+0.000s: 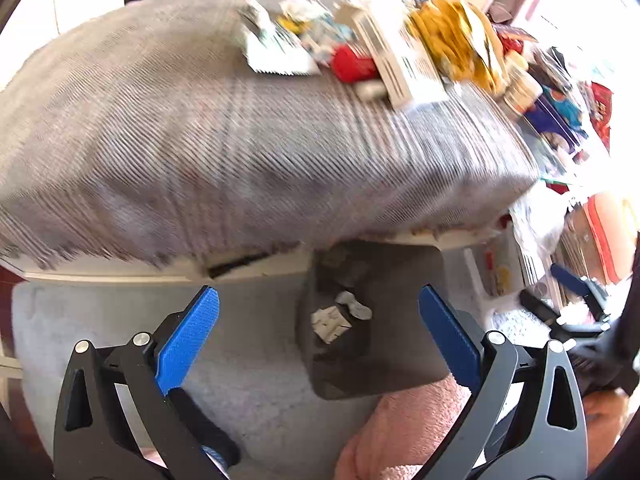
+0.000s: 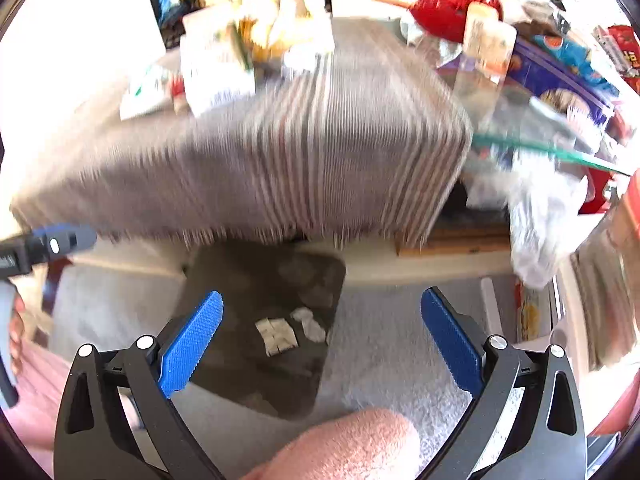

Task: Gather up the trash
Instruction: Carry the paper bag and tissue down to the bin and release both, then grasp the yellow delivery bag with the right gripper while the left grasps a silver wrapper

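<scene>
The left gripper (image 1: 318, 300), black-armed with ribbed blue pads (image 1: 190, 336), stands wide apart with nothing between its fingers. The right gripper (image 2: 322, 300), of the same build, is likewise spread wide and empty; in the left wrist view only its blurred blue tip (image 1: 568, 280) shows at the right edge.

Below and just ahead of both sits a dark, square, open-topped bin (image 1: 400, 364) on pale grey carpet (image 1: 248, 384). Inside it lie a folded, creased white paper scrap (image 1: 330, 322) and a smaller crumpled white wad (image 1: 354, 305) touching it, apart from both pairs of pads. The bin's far inner wall is dim, and what else lies there cannot be made out.

Beyond the bin rises a table draped in a grey striped woven cloth (image 1: 240, 140), heavily smeared by motion. On its far side is a jumble of litter: a white printed sheet (image 1: 280, 60), a red wrapper (image 1: 354, 64), a long white box (image 1: 400, 64) and what may be a yellow crinkled bag (image 1: 452, 40). Pink fuzzy fabric (image 1: 408, 428) is cut off at the bottom of both views.
</scene>
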